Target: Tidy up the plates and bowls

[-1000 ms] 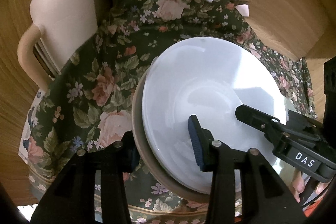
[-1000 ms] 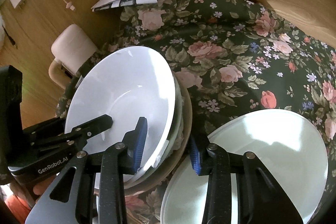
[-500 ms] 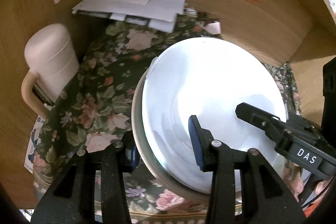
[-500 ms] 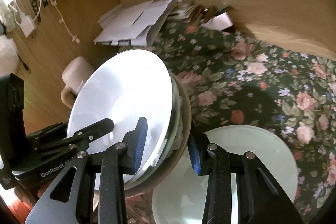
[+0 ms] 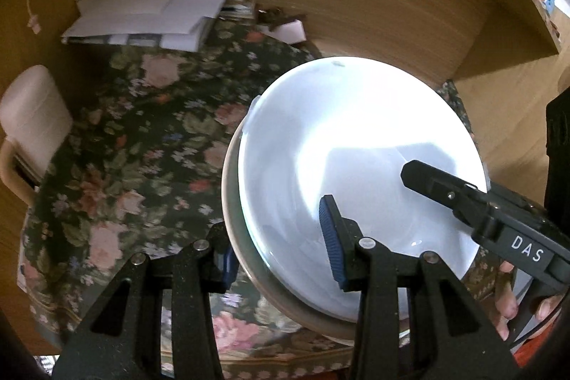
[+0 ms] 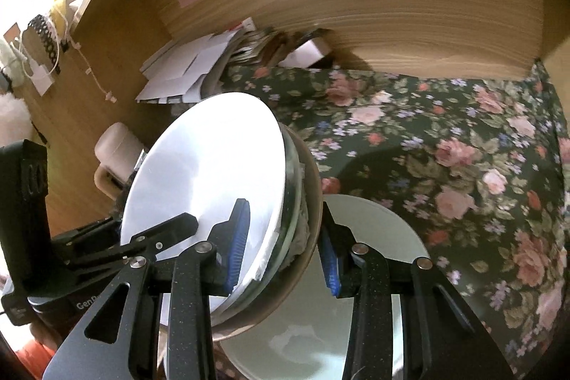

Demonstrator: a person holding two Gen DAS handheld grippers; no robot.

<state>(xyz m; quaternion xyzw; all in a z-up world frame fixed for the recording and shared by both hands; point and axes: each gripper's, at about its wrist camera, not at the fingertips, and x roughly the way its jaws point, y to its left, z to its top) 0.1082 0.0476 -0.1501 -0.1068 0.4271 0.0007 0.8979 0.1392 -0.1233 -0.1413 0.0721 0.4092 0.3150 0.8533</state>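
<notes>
Stack of dishes [image 6: 213,173], held from both sides at once. On top, a white bowl [image 5: 356,148]; under it, something thin and clear, hard to tell what; at the bottom, a tan bowl [image 6: 313,198] holding the rest.

Pinched on the left rim by the left gripper [image 5: 278,251], one blue pad inside the white bowl and the other outside, under the tan rim. Pinched the same way on the other rim by the right gripper [image 6: 285,251], one pad inside, one outside. Both pairs of jaws close together, clamped on the stack, not loose.

Seems to be up off the flowery cloth [image 5: 142,148], tipped a little in the right wrist view, with the far edge higher than the near one.

Below the stack and a bit to the right, flat on the cloth: a pale plate [image 6: 374,237], partly hidden under the tan bowl and the right gripper. Nearer to the right hand than to the left.

Probably the next spot for the stack, or else something to steer around; can't tell which. Either way, best to level the stack first and keep both hands moving together, or risk the white bowl sliding off. Also best kept away from the papers [image 5: 149,13] at the back of the cloth.
</notes>
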